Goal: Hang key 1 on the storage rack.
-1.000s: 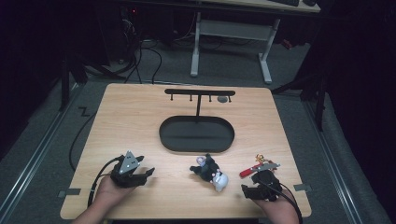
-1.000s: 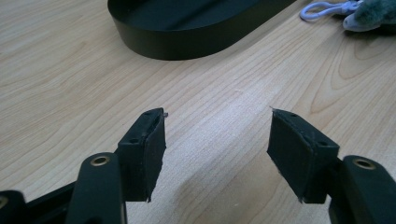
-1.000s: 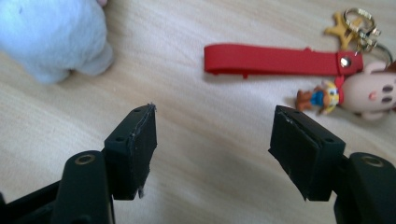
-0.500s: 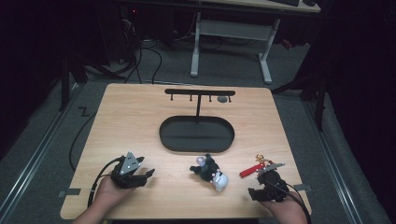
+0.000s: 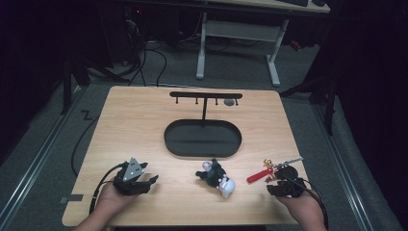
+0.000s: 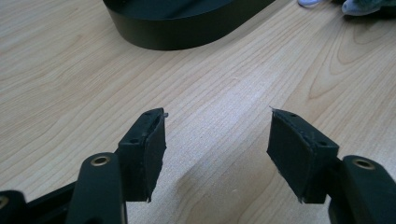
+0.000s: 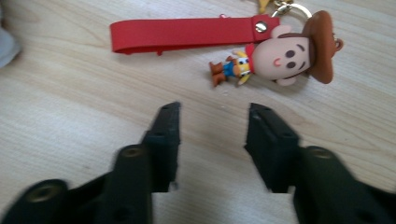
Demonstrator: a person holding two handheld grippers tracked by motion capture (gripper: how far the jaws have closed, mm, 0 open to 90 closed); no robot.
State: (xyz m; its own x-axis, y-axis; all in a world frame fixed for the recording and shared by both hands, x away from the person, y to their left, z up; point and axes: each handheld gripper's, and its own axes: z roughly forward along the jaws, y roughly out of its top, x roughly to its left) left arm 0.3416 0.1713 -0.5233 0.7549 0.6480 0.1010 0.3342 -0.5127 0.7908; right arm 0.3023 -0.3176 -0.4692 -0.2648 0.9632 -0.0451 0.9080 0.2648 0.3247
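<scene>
Lab-like workroom: wooden table [image 5: 144,125] on dark floor, cables [image 5: 144,62], white-legged desk [image 5: 238,33] behind.

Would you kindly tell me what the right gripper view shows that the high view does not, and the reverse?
Right gripper view: the keychain figure's face, brown hat and tiny body, and the right gripper jaws, which have just been closing, apart with nothing between them. High view: the black oval tray, hook stand, plush toy and left gripper. Both: the red strap lying on the wooden table.
</scene>
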